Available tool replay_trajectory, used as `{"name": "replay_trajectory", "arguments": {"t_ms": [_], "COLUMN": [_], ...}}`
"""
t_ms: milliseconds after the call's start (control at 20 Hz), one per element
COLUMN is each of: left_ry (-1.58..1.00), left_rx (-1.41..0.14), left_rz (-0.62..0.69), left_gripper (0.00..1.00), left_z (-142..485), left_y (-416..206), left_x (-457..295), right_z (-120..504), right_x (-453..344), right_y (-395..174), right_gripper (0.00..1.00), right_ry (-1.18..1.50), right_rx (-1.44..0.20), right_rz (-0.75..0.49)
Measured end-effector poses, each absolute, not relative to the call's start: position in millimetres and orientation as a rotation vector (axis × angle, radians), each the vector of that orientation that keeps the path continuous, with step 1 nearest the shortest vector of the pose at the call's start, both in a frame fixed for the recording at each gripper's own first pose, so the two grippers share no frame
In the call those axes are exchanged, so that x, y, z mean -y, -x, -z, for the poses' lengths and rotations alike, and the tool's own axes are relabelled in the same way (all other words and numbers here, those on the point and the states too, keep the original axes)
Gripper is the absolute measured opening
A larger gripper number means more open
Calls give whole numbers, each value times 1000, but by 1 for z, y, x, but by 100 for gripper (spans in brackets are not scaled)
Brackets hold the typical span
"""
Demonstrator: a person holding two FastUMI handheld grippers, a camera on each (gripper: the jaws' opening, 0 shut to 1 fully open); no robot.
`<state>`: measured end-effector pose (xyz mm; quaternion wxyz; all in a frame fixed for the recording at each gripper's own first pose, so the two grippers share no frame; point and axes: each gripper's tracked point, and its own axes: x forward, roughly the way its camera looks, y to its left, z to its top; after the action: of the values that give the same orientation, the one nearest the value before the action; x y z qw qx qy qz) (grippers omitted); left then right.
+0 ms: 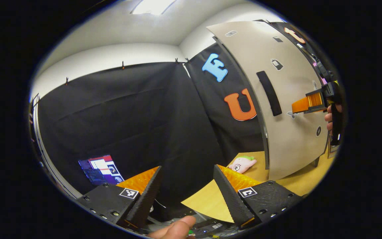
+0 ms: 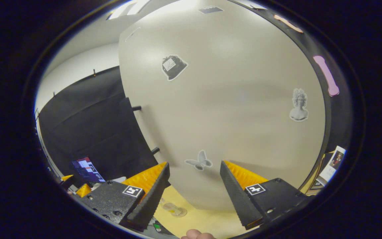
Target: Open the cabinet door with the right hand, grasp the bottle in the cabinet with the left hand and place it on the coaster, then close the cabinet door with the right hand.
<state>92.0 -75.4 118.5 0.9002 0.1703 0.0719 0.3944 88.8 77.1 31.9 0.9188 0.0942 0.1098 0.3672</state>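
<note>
Beige and flat, one cabinet door (image 2: 230,109) is standing close in front of my right gripper (image 2: 194,186), whose fingers are spreading wide with nothing between them and nothing touching them. One dark handle (image 1: 269,93) is running down the door's face, seen from my left gripper view, where my right hand (image 1: 330,116) is holding its tool level at the door, near the handle. My left gripper (image 1: 187,189) is gaping wide too, empty, pointing level over one yellow tabletop (image 1: 207,199). One pink plush toy (image 1: 241,164) is lying on the table beside the door's lower edge. One clear coaster (image 2: 175,209) is sitting on the table just below the door. I cannot see the bottle.
</note>
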Motion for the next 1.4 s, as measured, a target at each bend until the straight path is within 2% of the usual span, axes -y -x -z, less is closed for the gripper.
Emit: {"name": "replay_trajectory", "arguments": {"t_ms": [250,350,550,750,950,1100,1150,1200,1250,1300,1400], "left_ry": [-382,-377,-317,-197,-112,-46,-19,-27,-49,-22,83], "left_rx": [-92,-79,-33,-11,61,65,59,59,56,46,31], "left_rz": [-703,-633,-502,-341,-185,-79,-66,-96,-137,-110,-15], "left_gripper": [93,96,96,96,96,96,96,96,96,96,95], "left_z": [-128,-129,-132,-135,-156,-163,-163,-162,-162,-160,-157], "left_y": [-130,-149,-194,-236,-266,-285,-290,-295,-298,-299,-298], "left_x": [107,122,147,181,226,258,265,263,259,266,286], "right_z": [-17,-22,-21,-16,-3,-12,-10,-8,-7,-7,-6], "right_x": [-50,-29,24,68,85,91,96,100,103,103,97], "right_y": [-78,-78,-64,-43,-17,-1,0,1,5,8,15], "right_gripper": [98,98,98,98,99,95,99,100,95,100,99], "right_ry": [-204,-202,-178,-37,44,14,41,79,106,113,96], "right_rx": [-261,-232,-190,-104,-105,-29,-22,-25,-25,-21,-25], "right_rz": [-738,-691,-530,-297,-157,-95,-63,-34,-19,-18,-51]}}
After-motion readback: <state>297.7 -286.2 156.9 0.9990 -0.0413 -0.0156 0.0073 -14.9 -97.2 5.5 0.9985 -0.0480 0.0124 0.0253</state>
